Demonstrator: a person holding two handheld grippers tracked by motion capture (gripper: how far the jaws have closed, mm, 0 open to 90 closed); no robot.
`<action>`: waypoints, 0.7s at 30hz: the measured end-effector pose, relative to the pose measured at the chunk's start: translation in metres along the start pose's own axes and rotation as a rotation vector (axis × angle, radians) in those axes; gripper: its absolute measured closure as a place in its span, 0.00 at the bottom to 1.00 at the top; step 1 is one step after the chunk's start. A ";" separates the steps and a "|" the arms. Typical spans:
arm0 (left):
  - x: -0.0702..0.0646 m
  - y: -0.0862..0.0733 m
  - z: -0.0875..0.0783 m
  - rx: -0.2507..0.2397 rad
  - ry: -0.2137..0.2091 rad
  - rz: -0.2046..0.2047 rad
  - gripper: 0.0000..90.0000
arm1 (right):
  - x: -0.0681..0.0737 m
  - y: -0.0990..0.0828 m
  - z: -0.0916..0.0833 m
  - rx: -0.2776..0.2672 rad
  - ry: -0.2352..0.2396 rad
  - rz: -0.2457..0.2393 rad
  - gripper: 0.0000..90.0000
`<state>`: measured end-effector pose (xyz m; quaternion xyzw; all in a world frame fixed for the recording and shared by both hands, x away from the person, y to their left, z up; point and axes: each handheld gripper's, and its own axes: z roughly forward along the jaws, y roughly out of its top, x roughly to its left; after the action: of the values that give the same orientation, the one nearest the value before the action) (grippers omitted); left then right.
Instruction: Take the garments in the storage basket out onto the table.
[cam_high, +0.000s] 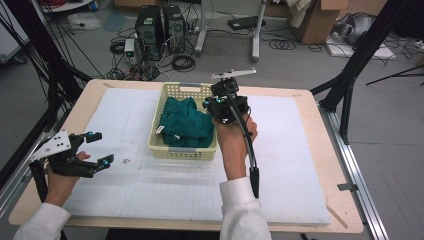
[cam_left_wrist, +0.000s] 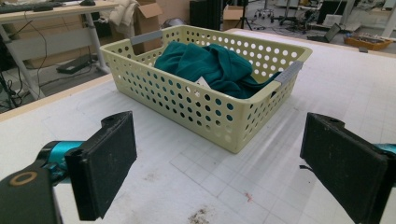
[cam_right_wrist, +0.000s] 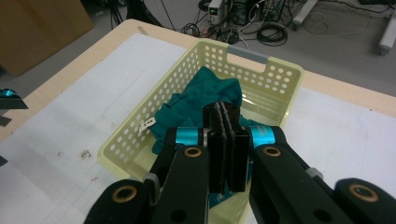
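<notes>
While I hold my left hand-held gripper low at the near left of the counter, its jaws stand wide apart with nothing between them. Farther in, near the middle, sits a pale yellow basket full of holes, with a green cloth bunched up inside. My right hand-held gripper hangs over the basket's right side, just above the cloth, with its jaws pressed together on nothing.

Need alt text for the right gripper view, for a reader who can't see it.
The right gripper, jaws shut with nothing visible between them, hangs above a pale yellow perforated basket holding a crumpled teal cloth. The basket sits on a white mat.
</notes>
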<state>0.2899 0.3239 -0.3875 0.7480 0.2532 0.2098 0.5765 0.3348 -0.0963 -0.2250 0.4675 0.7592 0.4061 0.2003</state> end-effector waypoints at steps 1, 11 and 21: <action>0.000 0.000 0.000 -0.001 0.001 -0.001 0.12 | 0.000 0.000 0.001 0.001 0.001 0.001 0.99; 0.000 0.000 0.001 -0.002 -0.002 -0.001 0.12 | -0.004 0.005 0.013 0.012 0.023 0.007 0.96; 0.001 0.000 0.001 -0.006 -0.003 -0.007 0.12 | -0.006 0.021 0.034 0.017 0.038 0.007 0.94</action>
<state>0.2915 0.3235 -0.3880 0.7459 0.2543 0.2074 0.5796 0.3728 -0.0817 -0.2287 0.4642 0.7646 0.4090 0.1806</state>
